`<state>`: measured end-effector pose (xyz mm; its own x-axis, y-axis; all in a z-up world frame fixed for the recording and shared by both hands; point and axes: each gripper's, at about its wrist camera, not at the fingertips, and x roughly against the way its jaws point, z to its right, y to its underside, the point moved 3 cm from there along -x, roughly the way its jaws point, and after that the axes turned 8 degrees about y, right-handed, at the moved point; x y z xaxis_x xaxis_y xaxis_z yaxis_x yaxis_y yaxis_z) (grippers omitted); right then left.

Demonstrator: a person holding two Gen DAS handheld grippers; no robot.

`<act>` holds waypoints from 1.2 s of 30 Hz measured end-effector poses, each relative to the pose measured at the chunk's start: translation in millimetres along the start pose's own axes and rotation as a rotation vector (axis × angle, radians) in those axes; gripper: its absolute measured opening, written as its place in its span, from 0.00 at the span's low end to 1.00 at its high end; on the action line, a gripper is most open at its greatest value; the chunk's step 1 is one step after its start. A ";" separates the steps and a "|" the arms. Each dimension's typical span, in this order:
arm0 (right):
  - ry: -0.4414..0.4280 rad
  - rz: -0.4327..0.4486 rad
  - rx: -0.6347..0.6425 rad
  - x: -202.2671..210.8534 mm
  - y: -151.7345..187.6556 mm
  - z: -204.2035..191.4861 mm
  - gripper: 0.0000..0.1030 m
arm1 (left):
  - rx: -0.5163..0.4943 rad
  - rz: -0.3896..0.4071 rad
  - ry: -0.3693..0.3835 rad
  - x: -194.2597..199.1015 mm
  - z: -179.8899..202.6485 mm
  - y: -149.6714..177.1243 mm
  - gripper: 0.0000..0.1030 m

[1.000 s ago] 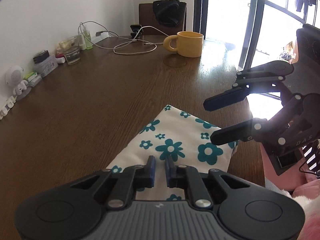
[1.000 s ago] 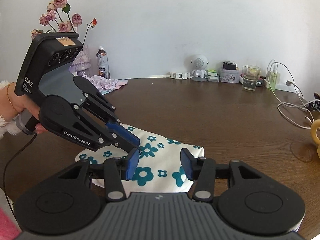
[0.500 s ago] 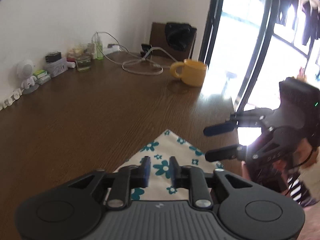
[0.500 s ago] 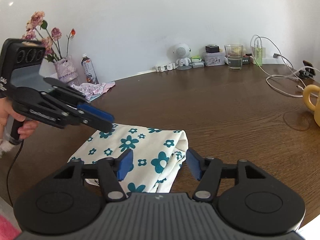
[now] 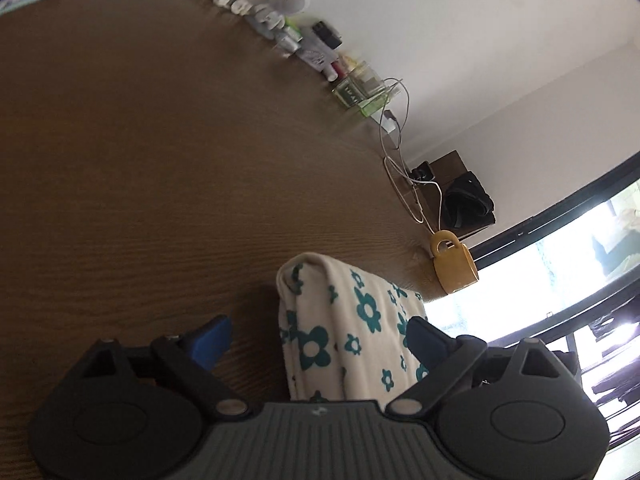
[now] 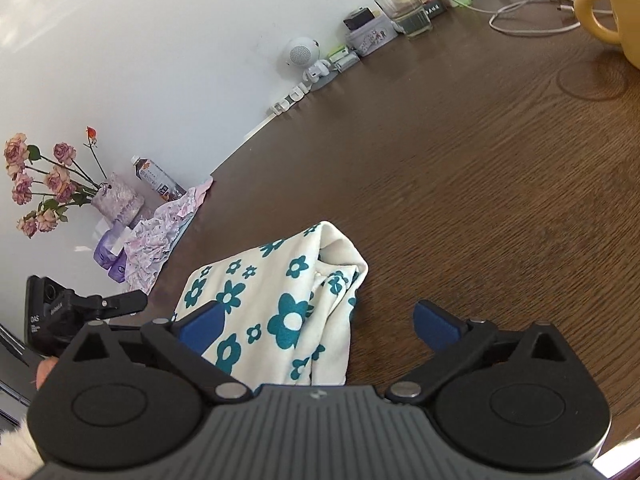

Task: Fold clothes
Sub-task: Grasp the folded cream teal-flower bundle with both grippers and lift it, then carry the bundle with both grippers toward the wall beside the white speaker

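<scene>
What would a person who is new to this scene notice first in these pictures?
First, the folded white cloth with teal flowers, lying on the dark brown wooden table just ahead of the right gripper, whose jaws are open. Next, the yellow ceramic mug at the far right and the dried pink roses by the wall.

Right hand-held gripper [image 6: 320, 330] jaws spread wide, nothing between the pads. Folded floral cloth [image 6: 276, 304] lies on the brown worktop [image 6: 480, 184] just ahead, its left pad over the cloth, right pad over bare wood. Left hand-held gripper [image 6: 132, 304] pokes in beside the cloth. Yellow mug [image 6: 612, 12] at far right; flower vase [image 6: 116, 202] and bottle [image 6: 156, 178] along the wall edge.
</scene>
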<state>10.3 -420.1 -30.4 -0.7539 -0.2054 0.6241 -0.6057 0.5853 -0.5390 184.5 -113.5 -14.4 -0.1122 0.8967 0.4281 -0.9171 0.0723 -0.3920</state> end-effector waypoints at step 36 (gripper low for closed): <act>-0.153 -0.073 -0.104 -28.2 -3.2 5.9 0.55 | -0.066 -0.076 0.101 -42.5 -7.5 1.8 0.51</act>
<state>32.0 -420.8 -49.6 -0.7435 -0.3623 0.5621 -0.6368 0.6404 -0.4294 190.5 -148.2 -39.4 -0.0011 0.9265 0.3763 -0.8939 0.1678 -0.4157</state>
